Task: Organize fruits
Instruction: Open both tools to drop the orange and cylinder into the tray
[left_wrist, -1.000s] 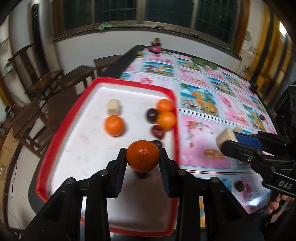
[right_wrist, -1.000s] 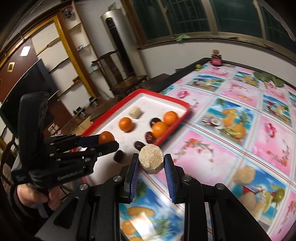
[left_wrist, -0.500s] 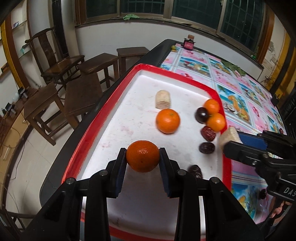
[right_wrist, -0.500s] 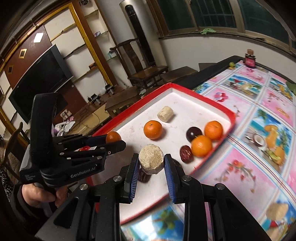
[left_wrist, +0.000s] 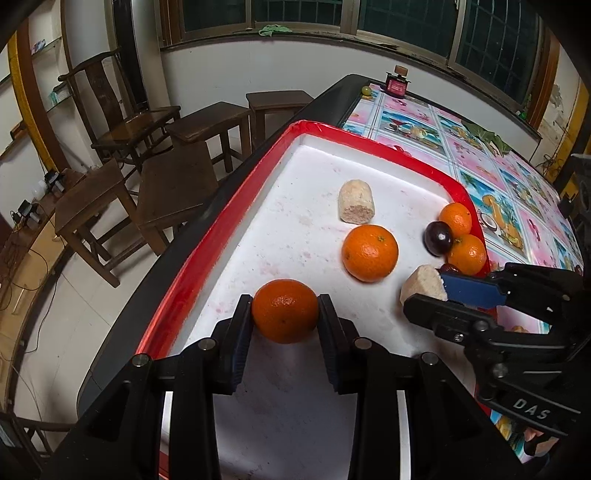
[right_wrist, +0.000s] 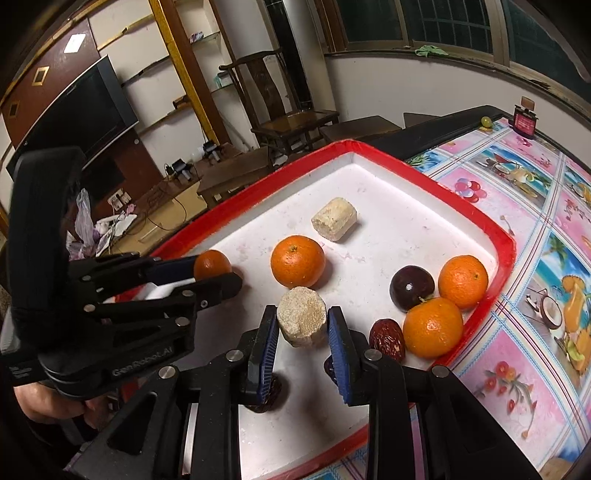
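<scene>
An orange (left_wrist: 285, 311) sits clamped in the left gripper (left_wrist: 285, 314) at lower centre; the right gripper (right_wrist: 302, 325) clamps a pale, perhaps corn, chunk (right_wrist: 302, 316) above the tray (right_wrist: 495, 236).

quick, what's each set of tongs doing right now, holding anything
Left tongs: closed on an orange, over the red-rimmed tray.
Right tongs: closed on a pale cut chunk, over the same tray.

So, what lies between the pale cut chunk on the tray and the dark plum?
Only bare white tray floor between chunk and plum, in the right wrist view.
</scene>
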